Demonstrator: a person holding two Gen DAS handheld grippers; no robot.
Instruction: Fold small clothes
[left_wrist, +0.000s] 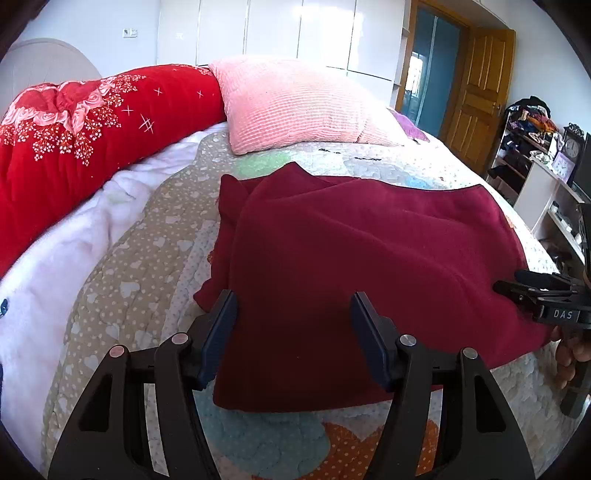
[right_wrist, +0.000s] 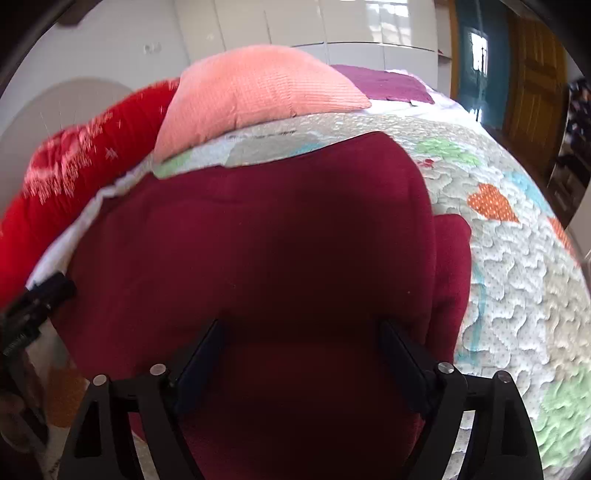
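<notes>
A dark red garment (left_wrist: 369, 251) lies partly folded on the patterned quilt (left_wrist: 147, 258), with a thicker folded layer along its left side. My left gripper (left_wrist: 293, 297) is open above the garment's near edge. The cloth lies flat under its jaws and the pads do not press it. In the right wrist view the same garment (right_wrist: 277, 240) fills the middle. My right gripper (right_wrist: 301, 325) is open over it, its jaws wide apart. The right gripper (left_wrist: 509, 282) also shows at the garment's right edge, held by a hand. The left gripper (right_wrist: 48, 291) shows at the left edge.
A pink pillow (left_wrist: 295, 107) and a red floral duvet (left_wrist: 92, 122) lie at the head of the bed. A white blanket (left_wrist: 74, 240) runs along the left, and a purple cloth (right_wrist: 384, 85) lies behind the pillow. A wooden door (left_wrist: 480, 92) and cluttered shelves (left_wrist: 535, 147) stand to the right.
</notes>
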